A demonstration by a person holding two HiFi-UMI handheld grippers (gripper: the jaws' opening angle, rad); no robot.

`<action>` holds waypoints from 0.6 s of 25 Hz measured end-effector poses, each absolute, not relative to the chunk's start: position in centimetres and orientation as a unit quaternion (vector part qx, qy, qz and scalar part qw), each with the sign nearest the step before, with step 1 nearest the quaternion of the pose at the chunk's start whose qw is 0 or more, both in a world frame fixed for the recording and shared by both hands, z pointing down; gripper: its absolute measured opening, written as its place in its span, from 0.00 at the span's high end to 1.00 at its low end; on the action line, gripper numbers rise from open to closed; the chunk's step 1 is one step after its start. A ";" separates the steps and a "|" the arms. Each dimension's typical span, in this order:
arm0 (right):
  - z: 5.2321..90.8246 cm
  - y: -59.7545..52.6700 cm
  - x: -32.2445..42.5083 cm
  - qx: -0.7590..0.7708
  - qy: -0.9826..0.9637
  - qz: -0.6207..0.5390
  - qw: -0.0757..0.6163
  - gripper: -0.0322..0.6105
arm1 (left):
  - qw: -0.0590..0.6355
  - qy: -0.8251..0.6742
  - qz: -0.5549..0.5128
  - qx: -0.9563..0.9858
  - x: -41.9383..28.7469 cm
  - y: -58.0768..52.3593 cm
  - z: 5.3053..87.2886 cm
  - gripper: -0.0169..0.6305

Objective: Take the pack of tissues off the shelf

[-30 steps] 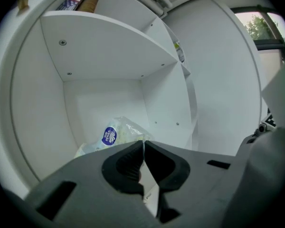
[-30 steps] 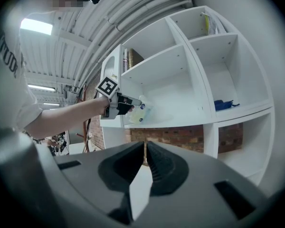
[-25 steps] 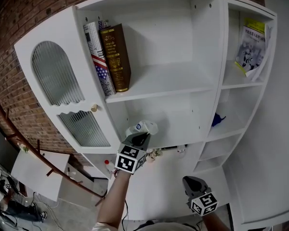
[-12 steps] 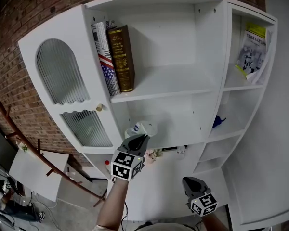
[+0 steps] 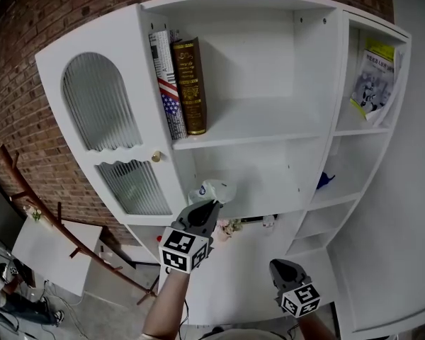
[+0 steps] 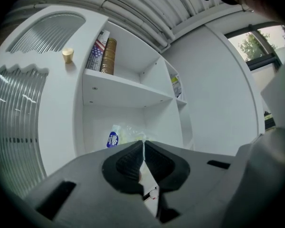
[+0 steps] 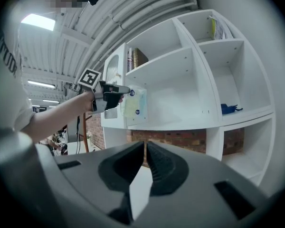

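The pack of tissues (image 5: 211, 191), clear wrap with a blue round label, hangs in front of the white shelf unit's (image 5: 269, 137) middle compartment. My left gripper (image 5: 202, 214) is shut on its wrapper. In the left gripper view the pack (image 6: 121, 134) shows just beyond the closed left gripper (image 6: 143, 144), with a thin edge of wrap between the pads. The right gripper view shows the pack (image 7: 135, 103) dangling from the left gripper (image 7: 118, 91), off the shelf board. My right gripper (image 5: 283, 271) stays low, shut and empty; its closed tips (image 7: 146, 146) show in its own view.
Two books (image 5: 180, 87) stand on the upper shelf. A booklet (image 5: 372, 76) leans in the top right compartment and a blue item (image 5: 324, 180) lies below it. A ribbed-glass door with a brass knob (image 5: 156, 156) is to the left. Small items (image 5: 230, 227) lie on the low shelf.
The shelf unit has slid rightward in the head view. My left gripper, still holding the pack, sits slightly lower and nearer me. The right gripper has barely moved.
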State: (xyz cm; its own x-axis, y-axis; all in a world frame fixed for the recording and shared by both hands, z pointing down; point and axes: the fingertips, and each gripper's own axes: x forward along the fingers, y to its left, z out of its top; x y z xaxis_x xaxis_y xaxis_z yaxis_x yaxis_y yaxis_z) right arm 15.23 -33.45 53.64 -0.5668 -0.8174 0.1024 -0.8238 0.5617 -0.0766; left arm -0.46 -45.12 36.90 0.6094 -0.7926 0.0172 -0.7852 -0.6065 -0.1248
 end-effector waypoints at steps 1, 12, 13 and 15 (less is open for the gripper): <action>53.6 -33.5 15.2 0.465 -0.883 0.057 0.028 0.89 | 0.054 0.439 -0.031 -0.896 -0.6 -44.9 36.6 0.93; 52.9 -33.6 14.3 0.467 -0.882 0.050 0.030 0.89 | 0.051 0.426 -0.007 -0.903 -1.7 -42.4 35.4 0.93; 52.9 -33.6 14.2 0.468 -0.882 0.050 0.030 0.89 | 0.050 0.426 -0.005 -0.904 -1.8 -42.1 35.4 0.93; 52.9 -33.6 14.2 0.468 -0.882 0.049 0.031 0.89 | 0.049 0.424 -0.003 -0.904 -2.0 -41.7 35.6 0.93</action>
State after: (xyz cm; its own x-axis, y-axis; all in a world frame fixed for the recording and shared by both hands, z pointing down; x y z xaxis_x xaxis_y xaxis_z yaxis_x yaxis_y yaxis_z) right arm 14.16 -33.58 52.91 -0.5594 -0.8228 0.1006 -0.8289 0.5566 -0.0565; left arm -2.01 -41.69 35.60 0.6405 -0.7671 -0.0366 -0.7666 -0.6357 -0.0905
